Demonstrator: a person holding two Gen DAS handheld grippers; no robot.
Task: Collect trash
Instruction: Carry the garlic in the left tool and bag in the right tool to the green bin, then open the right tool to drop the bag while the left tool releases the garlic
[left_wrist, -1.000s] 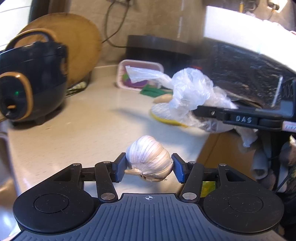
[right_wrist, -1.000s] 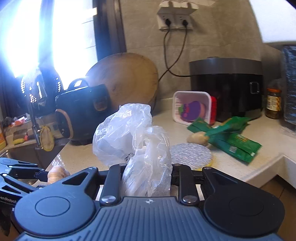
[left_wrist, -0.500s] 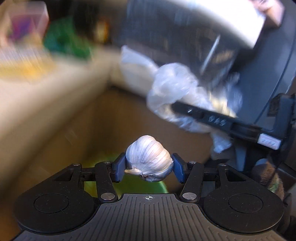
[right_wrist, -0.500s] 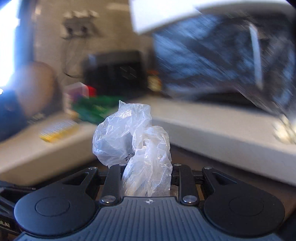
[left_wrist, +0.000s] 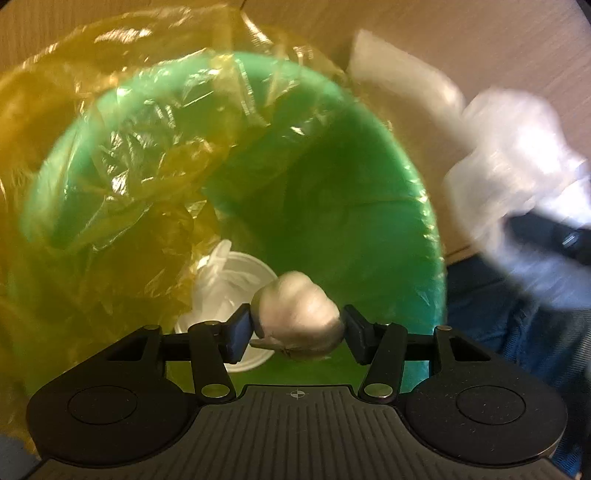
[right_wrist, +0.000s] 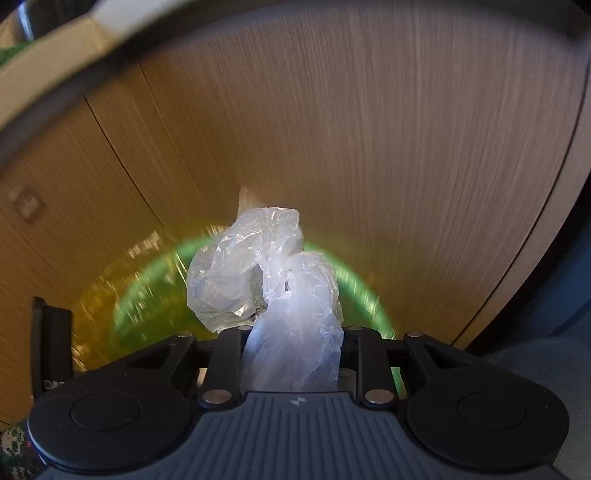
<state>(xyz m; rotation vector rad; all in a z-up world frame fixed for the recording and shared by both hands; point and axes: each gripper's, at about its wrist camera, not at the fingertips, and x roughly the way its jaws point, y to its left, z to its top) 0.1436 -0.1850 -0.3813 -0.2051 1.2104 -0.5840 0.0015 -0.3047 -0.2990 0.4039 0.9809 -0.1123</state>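
1. Wood-grain cabinet fronts (right_wrist: 369, 147) filled the background of both views, blurred by motion.
2. A green bin (left_wrist: 369, 192) lined with a yellow bag (left_wrist: 85, 155) stood against the cabinet, its mouth taking up most of the left wrist view.
3. The left tongs (left_wrist: 295, 328) held a garlic bulb (left_wrist: 297, 319) between blue pads (left_wrist: 240, 330), the pads set fairly wide and pressing the bulb's sides.
4. The garlic hung over the bin's mouth, toward the near rim at about 6 o'clock in that view.
5. Inside the bin, at about 7 o'clock from the garlic, lay a white cup (left_wrist: 229, 280) with crumpled clear film in it.
6. The right tongs (right_wrist: 293, 354) were nearly shut, clamped on a crumpled clear plastic bag (right_wrist: 266, 288) that stood up out of the pads.
7. In the right wrist view the bin showed behind the bag as a blurred green arc, with yellow liner toward 9 o'clock; the bag was near the bin, but whether it hung over the mouth could not be told.
8. In the left wrist view that same bag appeared as a white blur at 2 o'clock, outside the bin's rim, with the dark right tongs just below it.
9. Blue denim (left_wrist: 517, 332) showed at 4 o'clock in the left view.
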